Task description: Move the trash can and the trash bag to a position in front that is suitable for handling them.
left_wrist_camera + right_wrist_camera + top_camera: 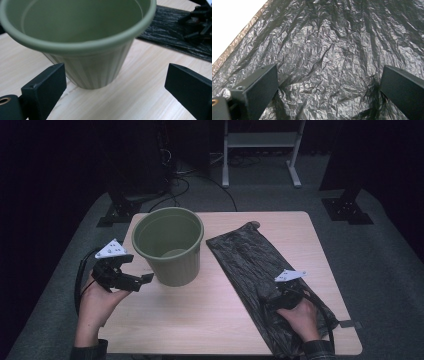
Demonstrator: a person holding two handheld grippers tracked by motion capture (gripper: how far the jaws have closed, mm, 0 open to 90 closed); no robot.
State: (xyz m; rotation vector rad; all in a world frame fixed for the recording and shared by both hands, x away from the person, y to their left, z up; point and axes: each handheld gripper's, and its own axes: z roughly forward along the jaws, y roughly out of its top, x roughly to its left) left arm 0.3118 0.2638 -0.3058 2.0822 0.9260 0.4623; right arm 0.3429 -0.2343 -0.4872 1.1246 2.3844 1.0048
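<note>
An olive-green plastic bucket (pixel 170 245) stands upright and empty on the left half of the wooden table (pixel 200 320). A crumpled black plastic bag (pixel 250 257) lies flat beside it, running from mid-table to the front right edge. My left gripper (pixel 137 268) is held just left of the bucket, jaws pointing at it. In the left gripper view the left gripper (pixel 116 75) is open wide, with the bucket (pixel 95 62) close ahead. My right gripper (pixel 270 295) hovers low over the bag. Its own view has the right gripper (pixel 329 75) open above the wrinkled bag (pixel 332 45), gripping nothing.
The table is ringed by grey carpet (pixel 65 270). A white frame stand (pixel 260 145) and black equipment bases (pixel 347 207) stand beyond the far edge. Bare wood lies in front of the bucket. The right gripper (pixel 197 22) appears far off in the left gripper view.
</note>
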